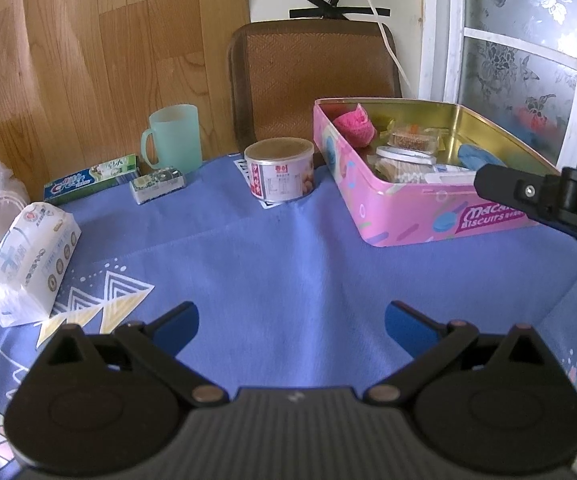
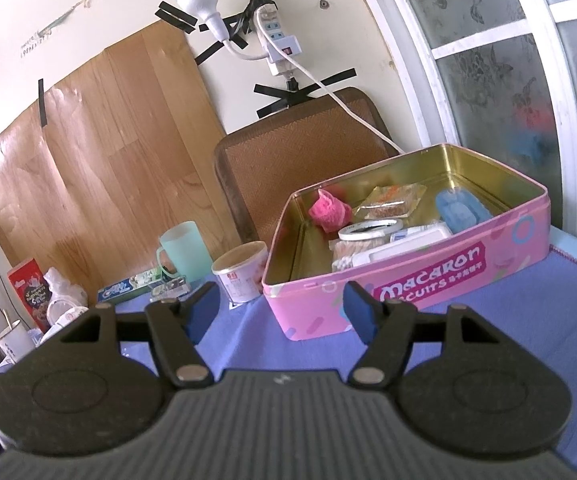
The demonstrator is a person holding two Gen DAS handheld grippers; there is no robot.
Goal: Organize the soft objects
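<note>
Left wrist view: left gripper [image 1: 291, 325] fingers wide apart, nothing between them, hovering over the blue tablecloth [image 1: 288, 264]. Tissue pack [image 1: 32, 264] lies on the cloth at far left, well apart from the tin. Toothpaste box [image 1: 90, 179] and a small patterned pack [image 1: 158, 185] sit near the back edge, green mug [image 1: 174, 138] behind them. Can [image 1: 279, 169] stands upright just left of the pink biscuit tin [image 1: 428, 216]. Tin is open; inside: pink knitted piece [image 1: 353, 125] in the far-left corner, blue soft item [image 1: 476, 157] toward the right, wrapped snack [image 1: 412, 139], tape roll [image 1: 402, 155], cotton swabs [image 1: 402, 174]. Right gripper [image 1: 544, 196] enters from the right edge, its tip in front of the tin's near-right rim; finger gap not readable here.

Right wrist view: right gripper [image 2: 284, 312] fingers apart, empty, in front of the tin's [image 2: 428, 284] near wall, above the cloth [image 2: 488, 304]. Pink knitted piece [image 2: 328, 210] sits back-left in the tin, blue soft item [image 2: 460, 208] right of centre, tape roll [image 2: 370, 230] and snack [image 2: 392, 200] between them. Can [image 2: 240, 272] is just left of the tin, mug [image 2: 180, 250] and toothpaste box [image 2: 130, 286] further left. Brown woven chair back [image 2: 288, 160] stands behind the table.
</note>
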